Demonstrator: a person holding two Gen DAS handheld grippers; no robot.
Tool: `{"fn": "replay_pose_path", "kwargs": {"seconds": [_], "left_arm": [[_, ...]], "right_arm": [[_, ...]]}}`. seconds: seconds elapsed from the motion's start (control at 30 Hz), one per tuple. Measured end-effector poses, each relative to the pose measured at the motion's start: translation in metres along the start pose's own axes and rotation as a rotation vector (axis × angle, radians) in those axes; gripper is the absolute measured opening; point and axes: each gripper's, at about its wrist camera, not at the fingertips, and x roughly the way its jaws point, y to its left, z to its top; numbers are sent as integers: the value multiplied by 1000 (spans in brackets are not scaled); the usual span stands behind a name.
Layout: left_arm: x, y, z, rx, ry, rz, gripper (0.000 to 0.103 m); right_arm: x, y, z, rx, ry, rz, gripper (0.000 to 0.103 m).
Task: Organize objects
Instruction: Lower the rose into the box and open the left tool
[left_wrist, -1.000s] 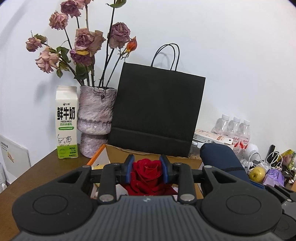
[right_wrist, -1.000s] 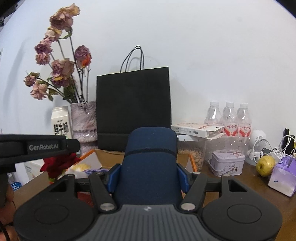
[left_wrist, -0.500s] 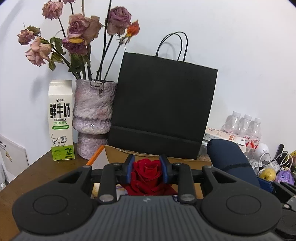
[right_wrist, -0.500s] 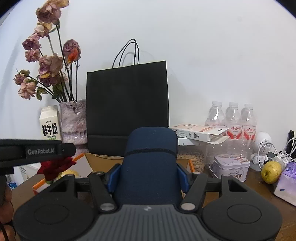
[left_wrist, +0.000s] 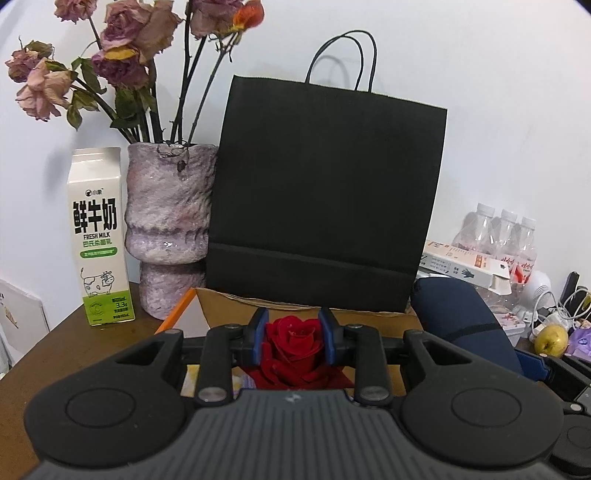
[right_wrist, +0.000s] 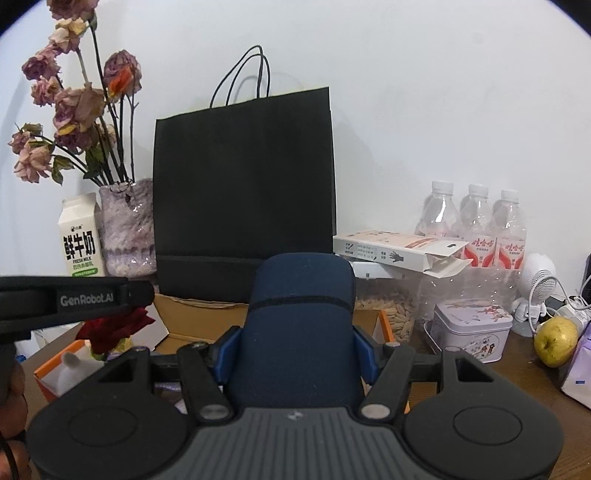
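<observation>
Pinching red rose (left_wrist: 293, 341) in left gripper (left_wrist: 293, 334) jaws | right gripper (right_wrist: 297, 354) jaws clamping navy case (right_wrist: 301, 325)

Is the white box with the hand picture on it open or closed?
Open. The white box lies flat, and its end flap hangs loose on the right. I cannot tell what is inside.

Plain white wall (left_wrist: 480, 74) — dark brown wooden table (left_wrist: 55, 350) below

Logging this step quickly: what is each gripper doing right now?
Left gripper: closed on a red rose.
Right gripper: closed on a dark blue case.
</observation>
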Motion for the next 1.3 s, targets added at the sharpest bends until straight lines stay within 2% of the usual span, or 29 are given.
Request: {"fn": "replay_pose_path", "kwargs": {"seconds": [0.63, 0.83, 0.87, 0.93, 0.97, 1.0, 1.03, 1.07, 1.1, 1.3], "left_arm": [[20, -3, 0, 36, 31, -6, 31], [18, -3, -1, 48, 32, 5, 35], [18, -3, -2, 50, 30, 7, 42], [15, -3, -2, 60, 21, 4, 66], [14, -4, -2, 70, 11, 2, 87], [12, -3, -2, 79, -9, 6, 102], [10, -3, -3, 82, -25, 14, 103], [8, -2, -2, 83, -36, 23, 103], [8, -2, -2, 83, -36, 24, 103], [8, 1, 0, 72, -28, 26, 103]], "right_arm": [[20, -1, -3, -1, 51, 1, 62], [22, -2, -6, 0, 84, 13, 62], [23, -2, -6, 2, 92, 16, 63], [23, -3, -7, 10, 96, 14, 65], [22, -2, -7, 9, 90, 6, 66], [21, -2, -6, 8, 85, 0, 75], [19, -1, -5, 10, 77, -4, 83], [17, -1, -5, 12, 66, -9, 98], [17, -1, -4, 11, 57, -14, 103], [16, 0, -3, 3, 65, -10, 103]]}}
